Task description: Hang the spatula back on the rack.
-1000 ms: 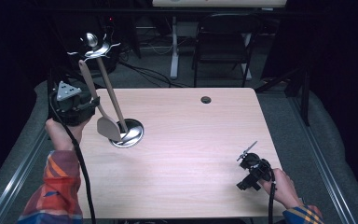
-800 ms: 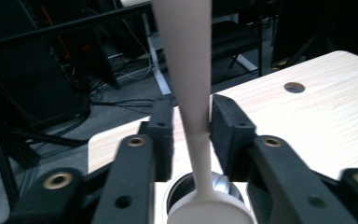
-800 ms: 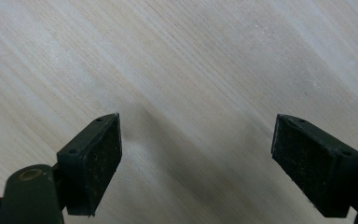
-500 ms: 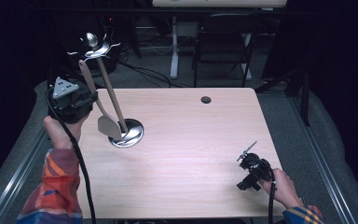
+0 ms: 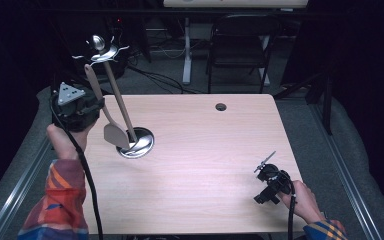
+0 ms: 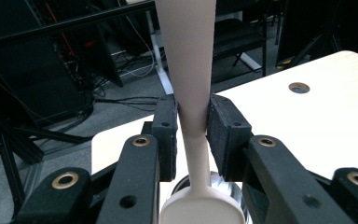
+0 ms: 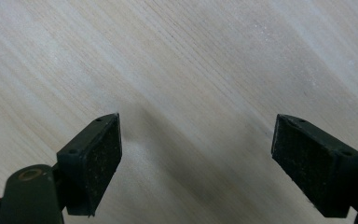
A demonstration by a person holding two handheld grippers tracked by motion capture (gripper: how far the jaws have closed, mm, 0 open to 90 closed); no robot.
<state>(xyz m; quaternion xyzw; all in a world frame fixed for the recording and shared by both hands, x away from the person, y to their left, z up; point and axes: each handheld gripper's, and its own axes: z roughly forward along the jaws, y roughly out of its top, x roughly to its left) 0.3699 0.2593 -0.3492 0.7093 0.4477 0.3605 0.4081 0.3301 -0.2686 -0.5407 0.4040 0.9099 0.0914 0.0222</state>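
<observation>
My left gripper (image 5: 98, 104) is held above the table's left edge, shut on the handle of a beige spatula (image 5: 114, 135). In the left gripper view the pads (image 6: 226, 133) press on the handle's narrow neck from both sides; the jaws have just been closing on it. The spatula (image 6: 186, 46) hangs blade down, beside the leaning pole of a metal utensil stand (image 5: 137, 142). The stand has hooks at its top (image 5: 100, 45). My right gripper (image 5: 264, 172) rests low at the table's near right, open, with bare wood between its pads (image 7: 95, 158).
The light wooden table (image 5: 205, 150) has a small cable hole (image 5: 221, 106) near its far edge. A dark folding chair (image 5: 240, 45) and a white desk leg (image 5: 187, 50) stand behind it. Metal rails run along both sides.
</observation>
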